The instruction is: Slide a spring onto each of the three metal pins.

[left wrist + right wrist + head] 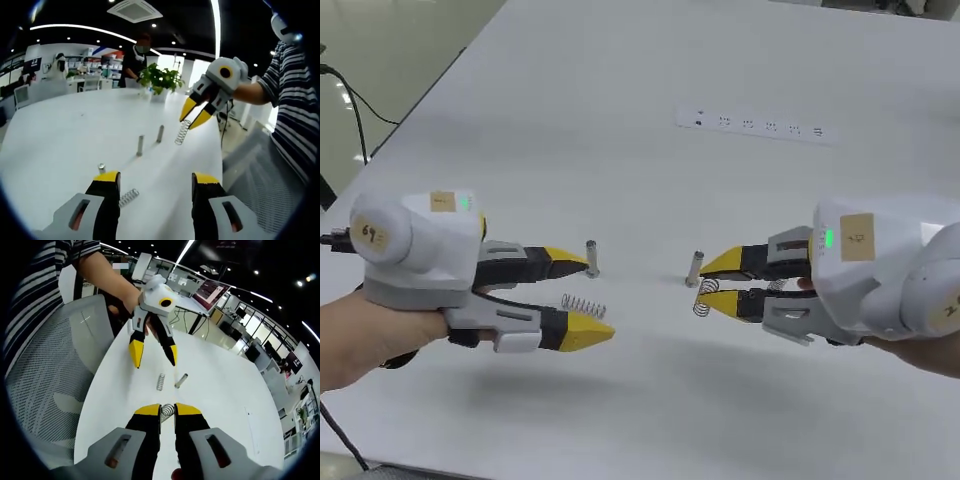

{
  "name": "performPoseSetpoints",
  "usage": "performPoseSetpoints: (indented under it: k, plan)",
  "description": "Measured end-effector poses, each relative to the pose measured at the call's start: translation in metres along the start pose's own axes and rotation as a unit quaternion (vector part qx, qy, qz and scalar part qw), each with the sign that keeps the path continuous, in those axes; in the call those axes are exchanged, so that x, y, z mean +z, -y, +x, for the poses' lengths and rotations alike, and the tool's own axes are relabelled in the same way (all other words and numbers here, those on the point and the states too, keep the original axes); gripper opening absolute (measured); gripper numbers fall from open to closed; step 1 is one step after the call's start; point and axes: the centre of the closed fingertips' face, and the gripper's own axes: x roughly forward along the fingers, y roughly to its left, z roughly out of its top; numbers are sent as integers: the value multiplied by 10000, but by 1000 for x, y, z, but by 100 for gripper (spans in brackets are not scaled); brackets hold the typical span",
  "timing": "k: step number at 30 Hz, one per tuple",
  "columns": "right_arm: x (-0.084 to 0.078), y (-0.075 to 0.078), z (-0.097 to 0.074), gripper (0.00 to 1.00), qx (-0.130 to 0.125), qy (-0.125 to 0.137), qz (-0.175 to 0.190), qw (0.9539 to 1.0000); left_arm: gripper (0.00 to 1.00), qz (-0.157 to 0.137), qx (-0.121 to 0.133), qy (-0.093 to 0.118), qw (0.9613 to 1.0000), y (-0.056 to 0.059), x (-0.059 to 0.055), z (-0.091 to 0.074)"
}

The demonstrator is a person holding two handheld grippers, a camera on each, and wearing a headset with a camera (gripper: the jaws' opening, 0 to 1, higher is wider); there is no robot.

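Held spring (703, 298): pinched by one end in your right claw (708, 286), jaws pressed together on it. It sticks out past the tips and slants down toward the tabletop (620, 120), free end low.

Target pin (695, 268) stands upright just beside the spring, on the side away from you, with its top near the upper jaw tip. So the axes disagree. The pin is vertical and the spring is oblique, and the open end sits beside the shaft, not over the tip.

My read is that the next move turns on that. Raise the spring clear of the pin top, swing it closer to vertical, get the open coil over the tip, then lower. If you come in from the side, you'll likely bump the pin or kink the coil.

Your right claw is much the nearer one for this pin.

Left claw (600, 298) is spread and holds nothing. Loose spring (583, 305) lies flat on the tabletop between its jaws, long axis roughly along them. Near pin (591, 257) stands upright just beside the far jaw's tip.

The left gripper view shows farther pins (140, 145), two of them and both upright. From there I can't tell which one the held spring is closer to. No pin I can see carries a spring yet.
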Motion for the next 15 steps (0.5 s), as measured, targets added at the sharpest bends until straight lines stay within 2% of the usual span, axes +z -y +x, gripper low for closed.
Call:
performPoseSetpoints:
  k: [7,10,15]
  plan:
    - [-5,5,0,7,-39,-55,33,10000,69,-96,274,5,9996,-14,-6,-10]
    - [-5,5,0,7,-39,-64,30,10000,79,-20,488,37,9988,-22,-7,-14]
    - [-7,9,2,7,-62,-110,47,9999,90,-117,656,74,9978,-29,-11,-19]
